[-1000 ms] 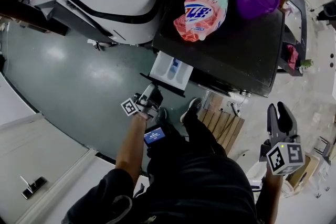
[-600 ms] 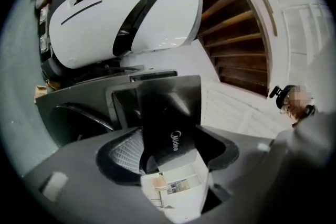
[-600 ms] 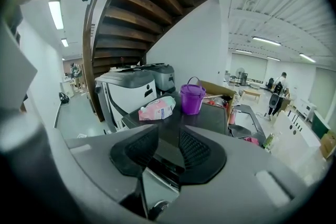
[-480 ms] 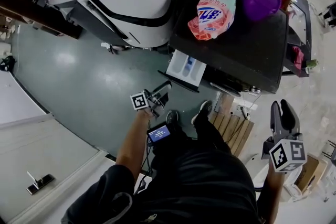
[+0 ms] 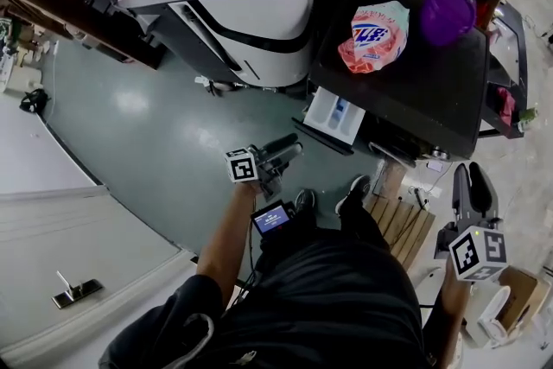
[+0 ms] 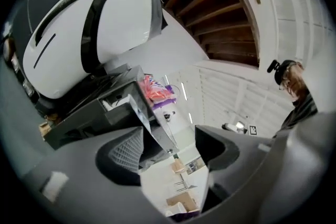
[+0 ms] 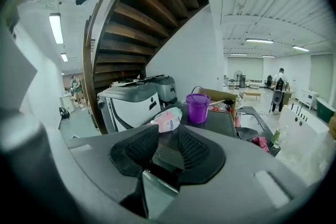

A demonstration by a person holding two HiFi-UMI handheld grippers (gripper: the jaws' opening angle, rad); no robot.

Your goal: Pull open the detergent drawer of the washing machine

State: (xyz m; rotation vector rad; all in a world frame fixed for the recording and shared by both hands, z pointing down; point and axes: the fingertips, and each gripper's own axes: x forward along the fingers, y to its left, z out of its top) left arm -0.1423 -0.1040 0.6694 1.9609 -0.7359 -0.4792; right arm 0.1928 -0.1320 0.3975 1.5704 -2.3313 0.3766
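Note:
The white detergent drawer (image 5: 335, 115) stands pulled out of the front of the dark washing machine (image 5: 423, 99). My left gripper (image 5: 294, 149) hovers a short way in front of it, pointing level toward it, open, with nothing between its fingers. In the left gripper view the drawer (image 6: 118, 104) shows beyond the left pad, and the left gripper (image 6: 168, 147) has a wide gap. My right gripper (image 5: 473, 184) hangs low at the right, away from the machine. Its pads in the right gripper view (image 7: 164, 148) stand slightly apart and hold nothing.
A pink detergent bag (image 5: 373, 35) and a purple bucket (image 5: 448, 11) sit on the washing machine's top. A white and black machine (image 5: 251, 4) stands to its left. A wooden pallet (image 5: 402, 216) lies by the person's feet. A wooden staircase (image 7: 142, 18) rises behind.
The left gripper has drawn back a little from the drawer, risen and rolled, and its jaws stand a bit wider. The right gripper has lifted slightly. The drawer stays out.

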